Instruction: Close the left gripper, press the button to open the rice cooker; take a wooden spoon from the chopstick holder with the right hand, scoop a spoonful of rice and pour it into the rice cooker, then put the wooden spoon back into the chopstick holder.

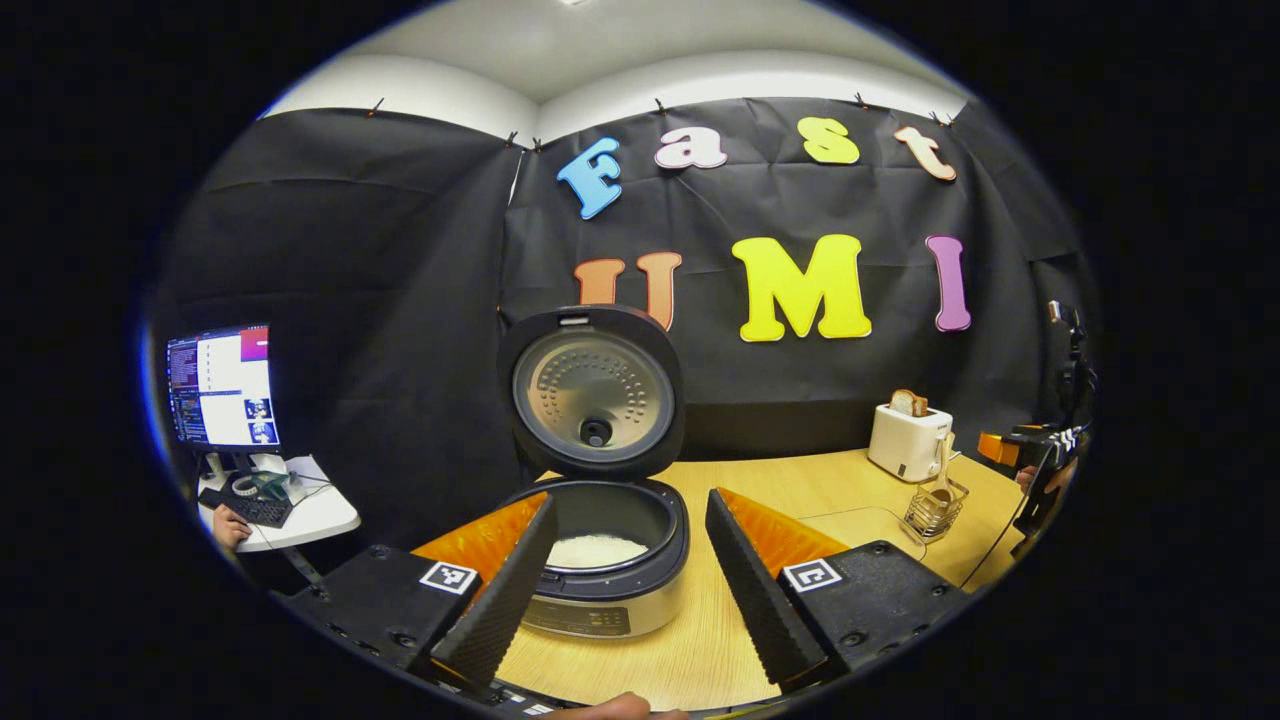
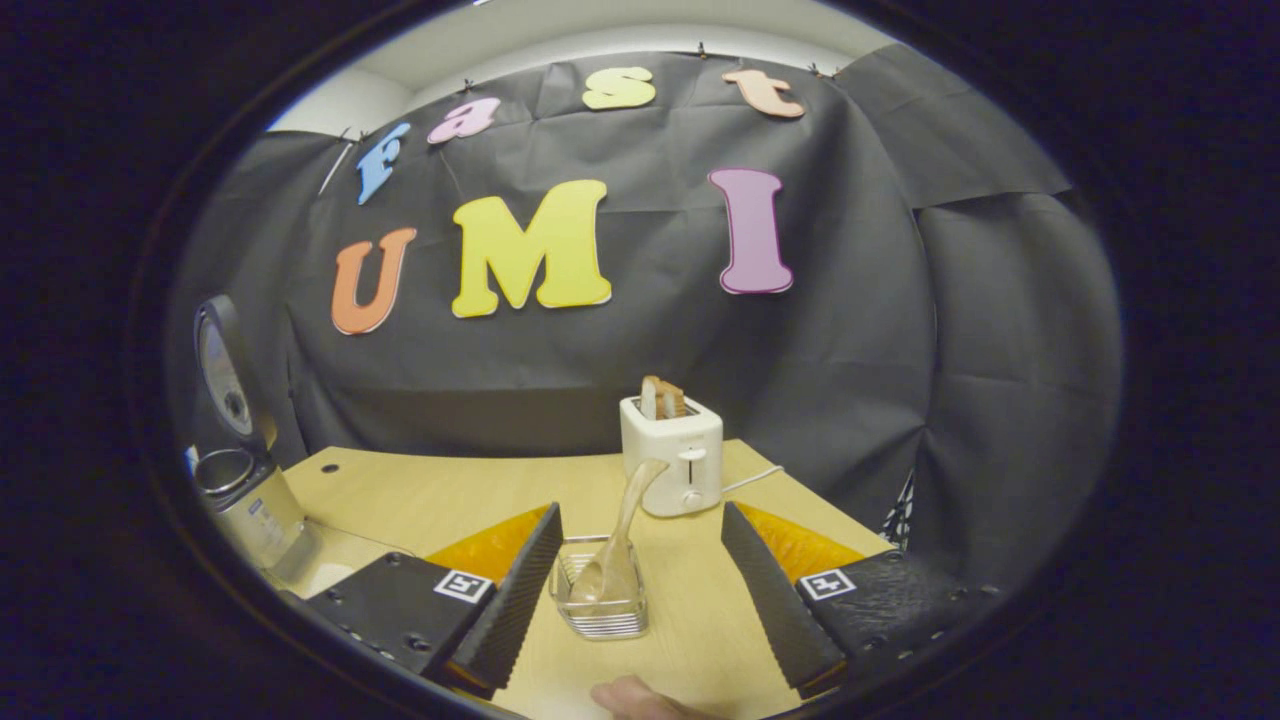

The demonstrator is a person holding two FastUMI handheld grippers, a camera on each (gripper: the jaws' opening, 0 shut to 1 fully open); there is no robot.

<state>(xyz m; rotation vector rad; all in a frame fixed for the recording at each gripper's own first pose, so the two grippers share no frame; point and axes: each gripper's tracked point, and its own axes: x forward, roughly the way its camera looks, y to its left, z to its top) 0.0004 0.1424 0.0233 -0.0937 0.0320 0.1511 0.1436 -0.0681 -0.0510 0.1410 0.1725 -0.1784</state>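
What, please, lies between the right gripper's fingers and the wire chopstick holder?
Only bare wooden table in the right gripper view; the open right gripper frames the wire chopstick holder.

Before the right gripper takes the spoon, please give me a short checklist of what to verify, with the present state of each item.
1. Rice cooker lid is up: ok.
2. Wooden spoon stands in the holder, handle leaning up: ok.
3. Right gripper is open, holder between its fingers, not touching: ok.
4. Left gripper is open and in front of the cooker: ok.
5. Toaster stands behind the holder, apart from it: ok.
6. Source of the rice to scoop: cannot tell.
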